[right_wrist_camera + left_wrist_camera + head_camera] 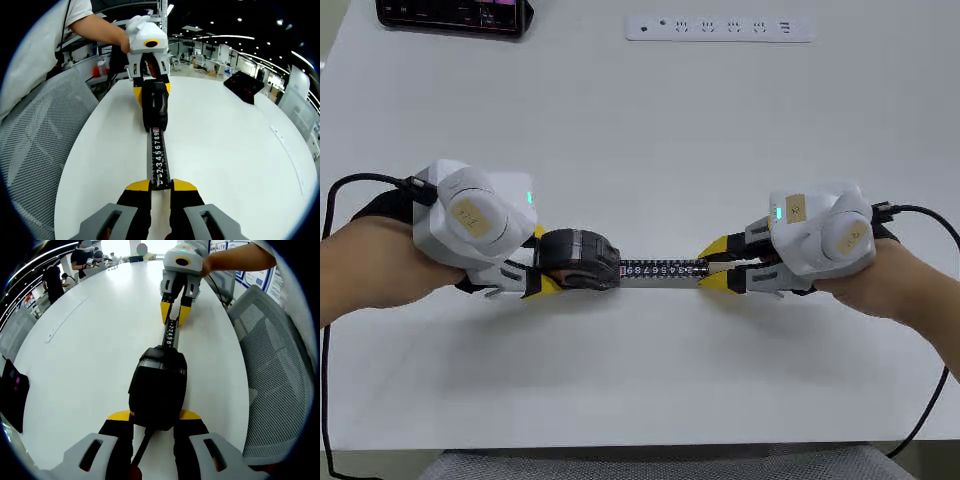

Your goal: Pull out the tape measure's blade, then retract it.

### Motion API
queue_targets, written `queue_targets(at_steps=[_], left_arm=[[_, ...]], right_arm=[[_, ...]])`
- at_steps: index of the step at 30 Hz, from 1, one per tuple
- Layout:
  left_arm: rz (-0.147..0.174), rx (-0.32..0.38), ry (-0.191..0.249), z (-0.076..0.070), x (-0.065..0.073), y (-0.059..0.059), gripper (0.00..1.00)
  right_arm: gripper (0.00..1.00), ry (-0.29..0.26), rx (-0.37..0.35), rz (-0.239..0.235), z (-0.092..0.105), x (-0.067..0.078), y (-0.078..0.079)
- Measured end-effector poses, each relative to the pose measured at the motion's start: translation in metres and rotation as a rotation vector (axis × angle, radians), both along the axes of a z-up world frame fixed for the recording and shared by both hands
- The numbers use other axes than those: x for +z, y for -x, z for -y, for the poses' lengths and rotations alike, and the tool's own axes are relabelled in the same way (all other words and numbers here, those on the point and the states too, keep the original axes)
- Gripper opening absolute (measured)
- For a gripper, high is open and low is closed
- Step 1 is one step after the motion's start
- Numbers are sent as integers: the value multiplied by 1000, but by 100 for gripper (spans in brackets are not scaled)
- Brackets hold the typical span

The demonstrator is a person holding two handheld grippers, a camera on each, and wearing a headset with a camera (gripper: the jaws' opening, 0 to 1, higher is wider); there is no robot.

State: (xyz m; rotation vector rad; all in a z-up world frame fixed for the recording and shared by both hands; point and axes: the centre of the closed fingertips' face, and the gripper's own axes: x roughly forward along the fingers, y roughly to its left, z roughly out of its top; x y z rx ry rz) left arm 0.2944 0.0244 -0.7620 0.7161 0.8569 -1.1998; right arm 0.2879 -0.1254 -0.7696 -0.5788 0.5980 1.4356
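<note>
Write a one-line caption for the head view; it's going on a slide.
Left gripper grips the tape measure while the right gripper pinches its blade, partly drawn out over a white table.

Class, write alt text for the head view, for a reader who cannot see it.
Two hand-held grippers face each other over a white table. The left gripper clamps a dark tape measure; the right gripper pinches the end of its pulled-out blade. A power strip and a dark device lie farther back.

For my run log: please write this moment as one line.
left gripper shut on tape measure | right gripper shut on blade | blade partly out
</note>
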Motion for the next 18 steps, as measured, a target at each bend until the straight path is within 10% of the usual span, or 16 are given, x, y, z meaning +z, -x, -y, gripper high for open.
queue_targets(at_steps=[18], left_arm=[[0, -3, -6, 0, 0, 0, 26]], right_arm=[[9, 35, 0, 7, 18, -1, -2]])
